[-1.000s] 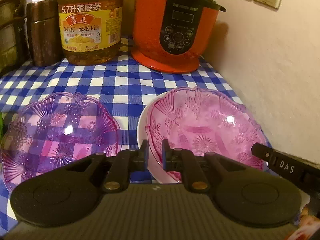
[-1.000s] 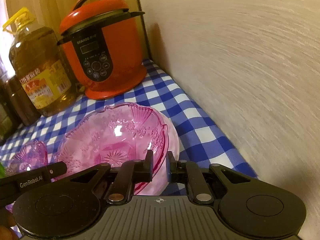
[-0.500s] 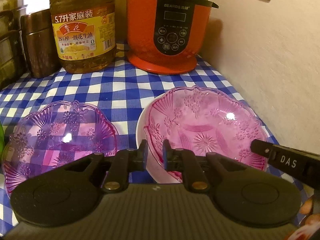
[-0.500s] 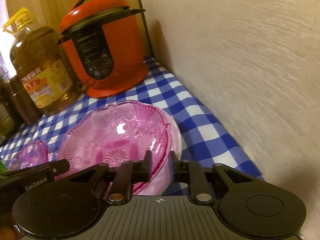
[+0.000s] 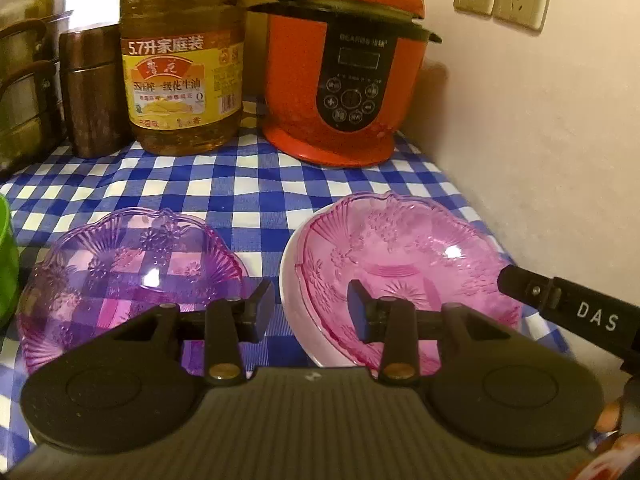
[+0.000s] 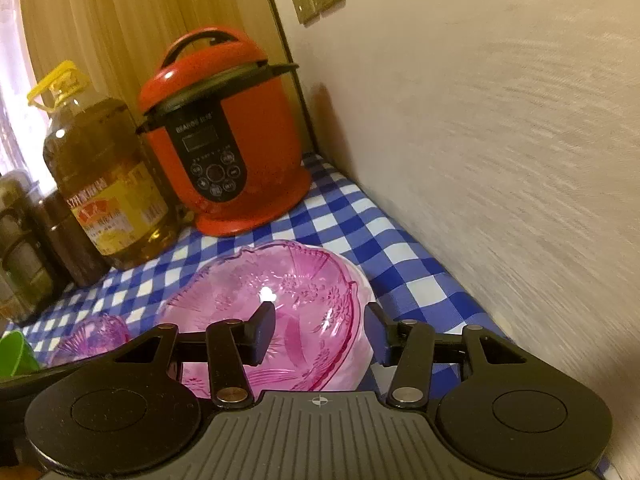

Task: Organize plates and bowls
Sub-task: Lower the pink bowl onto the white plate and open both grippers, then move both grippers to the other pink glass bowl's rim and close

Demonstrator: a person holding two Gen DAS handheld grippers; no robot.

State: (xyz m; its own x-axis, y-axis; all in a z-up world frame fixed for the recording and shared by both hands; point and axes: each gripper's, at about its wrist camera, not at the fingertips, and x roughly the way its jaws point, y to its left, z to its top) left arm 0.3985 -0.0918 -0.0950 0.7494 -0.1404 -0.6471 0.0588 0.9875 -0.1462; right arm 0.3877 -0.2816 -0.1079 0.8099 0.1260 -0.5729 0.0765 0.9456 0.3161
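Observation:
A pink glass bowl point(image 5: 404, 256) point(image 6: 280, 300) sits nested in a white plate point(image 5: 294, 280) point(image 6: 362, 364) on the blue-checked cloth. A second, purple glass bowl point(image 5: 128, 272) point(image 6: 90, 340) lies to its left. My left gripper point(image 5: 311, 312) hovers over the near left rim of the stacked pair, jaws opening, nothing pressed between them. My right gripper point(image 6: 320, 334) stands over the near right rim of the pink bowl, jaws opening, with the rim between the fingers but untouched. A finger point(image 5: 560, 308) of the right gripper shows in the left wrist view.
A red pressure cooker point(image 5: 344, 80) point(image 6: 228, 152) and a large oil bottle point(image 5: 180, 72) point(image 6: 104, 192) stand at the back. Brown canisters point(image 5: 92, 92) and metal pots point(image 5: 24, 92) stand at the back left. A green object point(image 5: 6, 272) point(image 6: 14, 354) is at the left edge. The wall point(image 6: 500, 140) runs close on the right.
Both grippers have opened from nearly shut to a wide gap. The pink bowl stays in the white plate. The views have shifted only slightly.

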